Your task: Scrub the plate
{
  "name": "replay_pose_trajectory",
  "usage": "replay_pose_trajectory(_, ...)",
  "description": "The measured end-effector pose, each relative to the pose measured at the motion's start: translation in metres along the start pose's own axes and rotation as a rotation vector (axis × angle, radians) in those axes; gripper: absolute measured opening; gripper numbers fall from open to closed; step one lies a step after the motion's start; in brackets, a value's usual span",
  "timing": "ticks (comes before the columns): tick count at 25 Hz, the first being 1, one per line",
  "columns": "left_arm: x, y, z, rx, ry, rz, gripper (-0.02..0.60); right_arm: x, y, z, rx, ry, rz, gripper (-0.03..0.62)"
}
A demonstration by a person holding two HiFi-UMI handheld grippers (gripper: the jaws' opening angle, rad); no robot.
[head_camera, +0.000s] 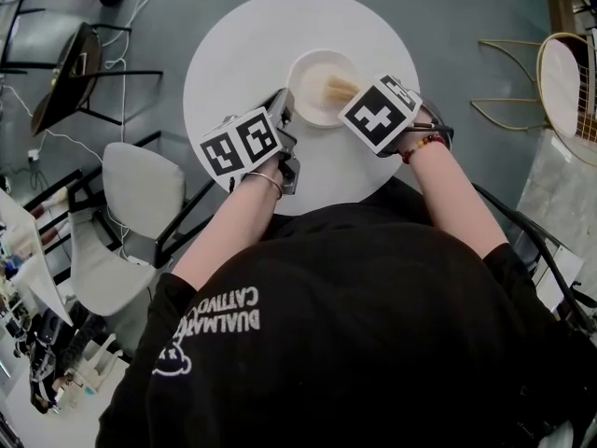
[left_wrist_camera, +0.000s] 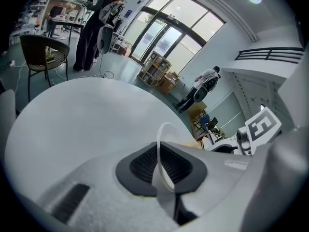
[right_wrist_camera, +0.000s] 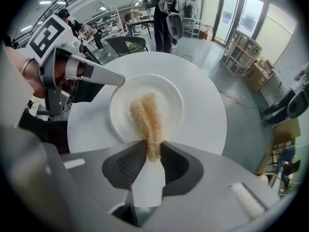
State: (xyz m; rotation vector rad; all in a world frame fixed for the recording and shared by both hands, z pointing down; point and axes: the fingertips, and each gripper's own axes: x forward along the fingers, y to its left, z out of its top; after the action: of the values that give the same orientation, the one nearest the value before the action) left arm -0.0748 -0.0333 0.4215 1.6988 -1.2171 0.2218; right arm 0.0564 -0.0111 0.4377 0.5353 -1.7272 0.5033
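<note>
Right gripper [right_wrist_camera: 153,161] tips steeply down, wrist bent over the plate [right_wrist_camera: 171,88]. Its jaws are clenched on a tan scrubber [right_wrist_camera: 147,115], whose far end lies on the plate's middle. Left gripper [left_wrist_camera: 159,166] slants in low and pinches the plate's near rim, thin edge between the pads. Round white table [head_camera: 242,35] spreads wide beyond both tools, its near edge by the wrists.

White print [head_camera: 222,308] on the black shirt [head_camera: 373,343] is read upside down & only in part, approx. "DUALMA…" w/ "CATTWO…" beside it, rest being cut off.
</note>
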Motion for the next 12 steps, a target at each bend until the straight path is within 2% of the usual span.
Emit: replay_pose_trajectory(12, 0.000, 0.000, -0.001, -0.027, -0.004, 0.001, 0.018, -0.006, -0.028, -0.041, 0.097, 0.079, -0.054, 0.101)
